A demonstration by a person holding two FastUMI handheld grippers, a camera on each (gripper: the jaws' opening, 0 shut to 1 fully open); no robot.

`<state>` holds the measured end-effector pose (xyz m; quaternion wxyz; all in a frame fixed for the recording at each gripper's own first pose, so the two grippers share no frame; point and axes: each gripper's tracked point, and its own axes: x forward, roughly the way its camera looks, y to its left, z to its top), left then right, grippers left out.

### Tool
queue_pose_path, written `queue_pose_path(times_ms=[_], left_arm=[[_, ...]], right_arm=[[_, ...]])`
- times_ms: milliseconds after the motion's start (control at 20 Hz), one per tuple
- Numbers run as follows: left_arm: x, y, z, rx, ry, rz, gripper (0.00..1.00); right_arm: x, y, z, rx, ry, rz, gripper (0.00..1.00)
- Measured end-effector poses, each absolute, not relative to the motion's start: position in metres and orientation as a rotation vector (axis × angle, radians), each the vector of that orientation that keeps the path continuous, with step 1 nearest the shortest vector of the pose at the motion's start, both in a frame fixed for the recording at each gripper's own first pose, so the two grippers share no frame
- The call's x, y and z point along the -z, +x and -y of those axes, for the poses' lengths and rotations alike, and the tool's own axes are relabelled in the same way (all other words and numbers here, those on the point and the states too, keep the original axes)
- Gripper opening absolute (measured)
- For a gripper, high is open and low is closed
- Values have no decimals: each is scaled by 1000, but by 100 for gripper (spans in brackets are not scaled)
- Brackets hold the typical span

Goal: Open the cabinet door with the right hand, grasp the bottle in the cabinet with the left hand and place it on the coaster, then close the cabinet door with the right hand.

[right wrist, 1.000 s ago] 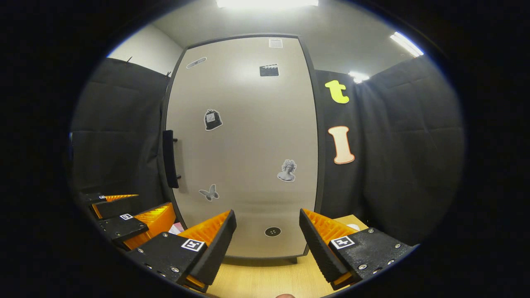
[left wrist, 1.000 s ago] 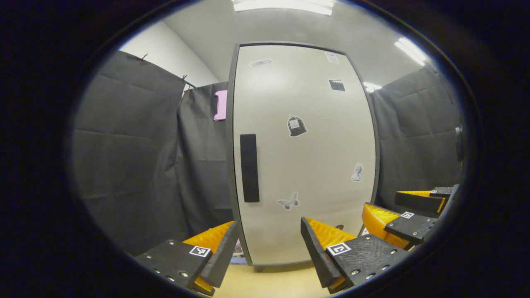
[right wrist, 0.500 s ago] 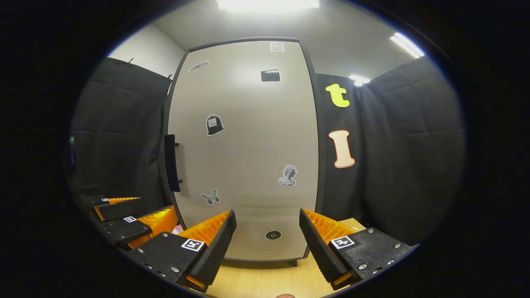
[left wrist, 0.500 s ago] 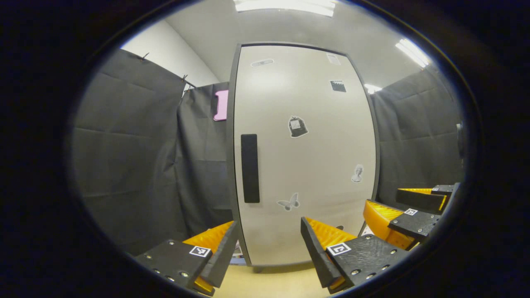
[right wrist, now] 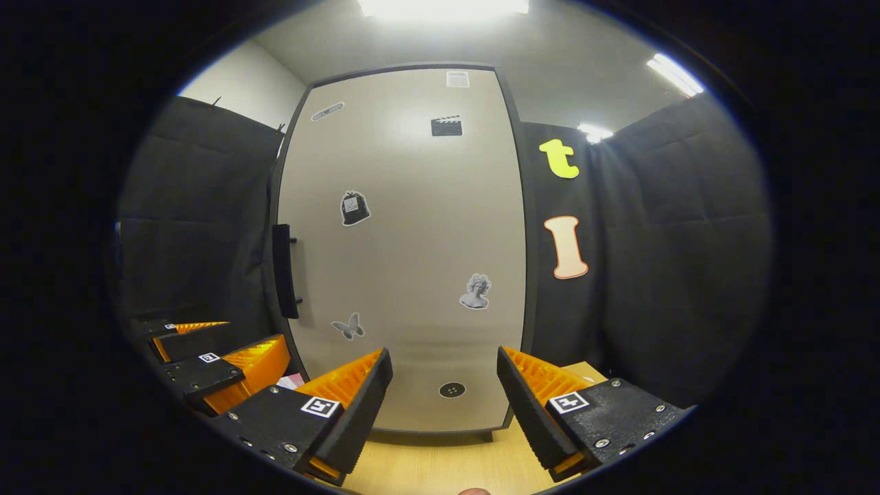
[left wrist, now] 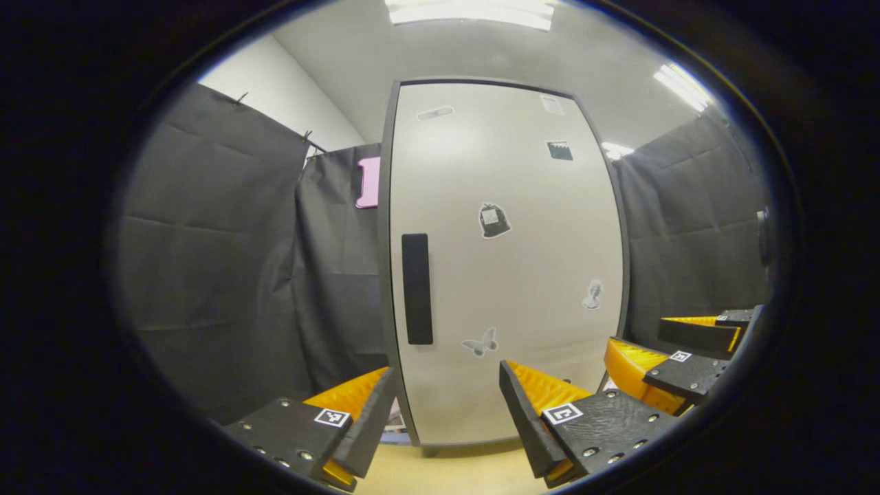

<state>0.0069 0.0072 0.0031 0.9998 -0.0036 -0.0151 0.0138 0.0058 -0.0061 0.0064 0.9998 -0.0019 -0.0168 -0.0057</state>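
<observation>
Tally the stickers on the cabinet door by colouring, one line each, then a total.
Mostly black stickers: 3, namely clapperboard, bag shape, round dot.
Pale or grey stickers: 4, namely strip, top label, bust, butterfly.
Total on the cabinet door: 7

The cabinet (right wrist: 402, 240) stands on the table (right wrist: 447, 467), dead ahead at twelve o'clock, its door (left wrist: 509, 261) closed. The handle (left wrist: 416, 289) runs upright near the door's nine o'clock edge. In the right gripper view, the left gripper (right wrist: 210, 350) sits at eight o'clock; in the left gripper view, the right gripper (left wrist: 677, 347) sits at four o'clock. Both are before the cabinet, apart from it.
</observation>
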Motion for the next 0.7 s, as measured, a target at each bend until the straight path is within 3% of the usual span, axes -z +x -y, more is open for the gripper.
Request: queue_pose_path(times_ms=[700], left_arm=[[2,-26,-60,-117,10,31,86]], right_arm=[[-33,34,-26,-73,-26,80,95]])
